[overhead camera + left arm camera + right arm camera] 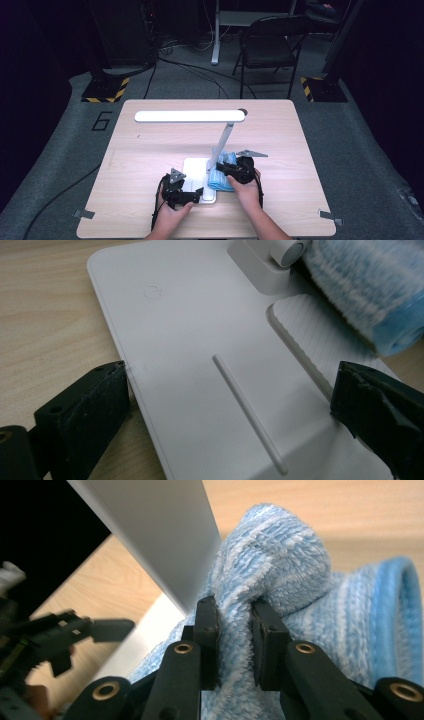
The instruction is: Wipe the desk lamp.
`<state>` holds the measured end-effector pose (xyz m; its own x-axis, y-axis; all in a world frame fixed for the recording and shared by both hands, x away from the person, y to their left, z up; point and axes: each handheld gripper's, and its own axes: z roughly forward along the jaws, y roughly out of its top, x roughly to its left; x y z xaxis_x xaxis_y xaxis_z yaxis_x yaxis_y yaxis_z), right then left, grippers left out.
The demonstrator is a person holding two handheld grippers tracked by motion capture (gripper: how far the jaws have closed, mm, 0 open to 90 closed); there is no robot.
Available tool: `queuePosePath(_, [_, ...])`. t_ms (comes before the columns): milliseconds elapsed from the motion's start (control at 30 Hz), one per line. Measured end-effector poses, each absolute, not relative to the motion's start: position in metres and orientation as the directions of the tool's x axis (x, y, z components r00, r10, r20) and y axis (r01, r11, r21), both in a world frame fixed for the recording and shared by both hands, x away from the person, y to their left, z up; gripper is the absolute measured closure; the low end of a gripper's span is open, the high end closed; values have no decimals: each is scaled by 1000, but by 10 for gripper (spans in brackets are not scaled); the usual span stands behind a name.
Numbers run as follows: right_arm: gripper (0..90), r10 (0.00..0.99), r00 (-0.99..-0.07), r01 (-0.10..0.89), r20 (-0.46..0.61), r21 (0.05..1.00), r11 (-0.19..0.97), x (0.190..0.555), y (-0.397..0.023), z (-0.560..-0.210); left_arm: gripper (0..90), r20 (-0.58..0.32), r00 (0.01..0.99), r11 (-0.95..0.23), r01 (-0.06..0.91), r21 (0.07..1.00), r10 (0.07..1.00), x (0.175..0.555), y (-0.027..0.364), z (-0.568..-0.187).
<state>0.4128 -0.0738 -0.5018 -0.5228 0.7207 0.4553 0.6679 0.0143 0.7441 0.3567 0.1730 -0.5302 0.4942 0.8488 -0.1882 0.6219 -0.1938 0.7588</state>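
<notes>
A white desk lamp stands on the table, with a flat base (195,172), a slanted arm (222,145) and a long lit head (190,116). My left gripper (192,196) is at the base's near end. In the left gripper view its jaws sit against the two side edges of the base (200,340), clamping it. My right gripper (227,170) is shut on a fluffy blue cloth (220,180) lying at the base's right side. In the right gripper view a fold of the cloth (280,550) is pinched between the pads (207,630), right beside the lamp arm (155,530).
The wooden table (150,145) has bare room to the left, right and behind the lamp. The lamp head overhangs the middle of the table. A folding chair (270,45) and cables stand on the floor beyond the far edge.
</notes>
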Motion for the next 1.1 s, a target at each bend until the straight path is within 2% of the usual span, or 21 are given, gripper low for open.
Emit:
queuePosePath(200, [759, 715, -522, 684, 465, 729, 25, 414, -69, -512, 23, -189, 494, -193, 622, 759, 849, 357, 173, -530])
queuePosePath(500, [765, 686, -553, 642, 473, 767, -11, 408, -80, -490, 23, -188, 494, -194, 622, 759, 849, 357, 173, -530])
queuePosePath(733, [765, 665, -578, 580, 474, 811, -74, 402, -94, -454, 23, -188, 491, -191, 621, 760, 851, 357, 173, -530])
queuePosePath(1100, [764, 626, -663, 404, 411, 900, -163, 389, -119, -374, 23, -174, 500, -208, 616, 760, 848, 357, 174, -530])
